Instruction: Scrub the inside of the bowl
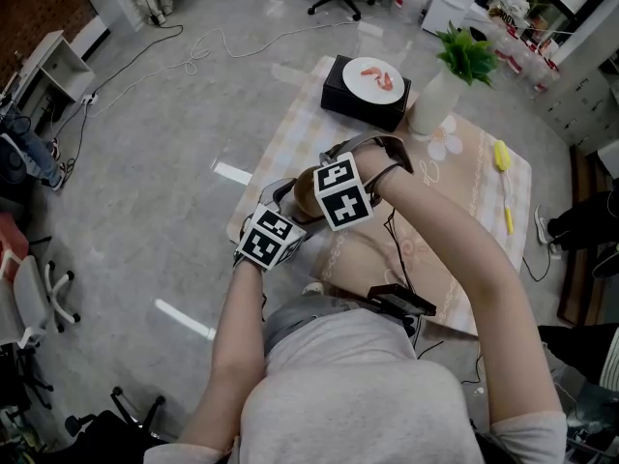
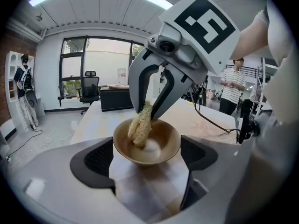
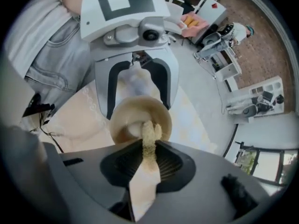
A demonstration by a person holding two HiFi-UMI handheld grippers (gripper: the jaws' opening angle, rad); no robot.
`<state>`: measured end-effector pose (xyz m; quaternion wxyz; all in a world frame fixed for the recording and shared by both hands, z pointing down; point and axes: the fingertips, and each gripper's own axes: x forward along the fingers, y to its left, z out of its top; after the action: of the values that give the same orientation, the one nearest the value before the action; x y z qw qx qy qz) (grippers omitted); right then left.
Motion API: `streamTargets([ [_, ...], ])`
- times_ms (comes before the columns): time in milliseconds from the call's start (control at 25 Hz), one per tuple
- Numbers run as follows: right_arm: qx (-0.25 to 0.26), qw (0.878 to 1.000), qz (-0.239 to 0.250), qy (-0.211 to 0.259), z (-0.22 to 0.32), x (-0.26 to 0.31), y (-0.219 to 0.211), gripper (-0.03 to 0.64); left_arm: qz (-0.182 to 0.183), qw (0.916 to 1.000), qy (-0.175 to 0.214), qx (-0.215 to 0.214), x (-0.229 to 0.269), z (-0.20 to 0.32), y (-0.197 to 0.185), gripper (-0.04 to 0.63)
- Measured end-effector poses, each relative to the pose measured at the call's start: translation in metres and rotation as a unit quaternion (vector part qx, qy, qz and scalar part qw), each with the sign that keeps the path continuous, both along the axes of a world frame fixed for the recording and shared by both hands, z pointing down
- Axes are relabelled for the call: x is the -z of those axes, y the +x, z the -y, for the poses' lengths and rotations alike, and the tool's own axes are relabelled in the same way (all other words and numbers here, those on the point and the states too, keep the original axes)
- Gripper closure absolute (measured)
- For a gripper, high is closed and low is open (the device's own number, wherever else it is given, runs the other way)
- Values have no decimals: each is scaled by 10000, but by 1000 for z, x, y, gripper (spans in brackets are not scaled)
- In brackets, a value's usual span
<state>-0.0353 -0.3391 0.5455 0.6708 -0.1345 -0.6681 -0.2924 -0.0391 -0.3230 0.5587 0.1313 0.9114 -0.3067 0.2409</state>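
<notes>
A tan bowl (image 2: 159, 146) stands between the jaws of my left gripper (image 2: 148, 154), whose pads (image 2: 99, 160) press its sides; I hold it just above the checked cloth. My right gripper (image 3: 148, 146) is shut on a fibrous beige scrubber (image 3: 149, 135). It reaches down from above, and the scrubber's (image 2: 140, 125) lower end rests against the bowl's inner left wall. In the head view both marker cubes crowd over the bowl (image 1: 304, 189) at the table's near left corner, and most of it is hidden.
On the clothed table (image 1: 464, 196) stand a black box bearing a white plate (image 1: 370, 77), a white vase with a green plant (image 1: 447, 87), and a yellow tool (image 1: 502, 156). A cable (image 1: 397, 249) trails near my arms. A person (image 2: 232, 85) stands beyond the table.
</notes>
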Motion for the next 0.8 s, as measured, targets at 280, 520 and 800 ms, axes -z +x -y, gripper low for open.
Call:
streamTargets([
  [280,-58,9971,-628,-431,-10,-3,9,531,7,10000,-23,-46,-2,-1,0,134],
  [520,-579,9876,-381,-1411,-32,2,11,531,-37,10000,-11,-31,-1,0,0,133],
  [800,-1678,9681,459,-1805,-31,2,1,531,-41,10000,-22,-55,-1,0,0,133],
])
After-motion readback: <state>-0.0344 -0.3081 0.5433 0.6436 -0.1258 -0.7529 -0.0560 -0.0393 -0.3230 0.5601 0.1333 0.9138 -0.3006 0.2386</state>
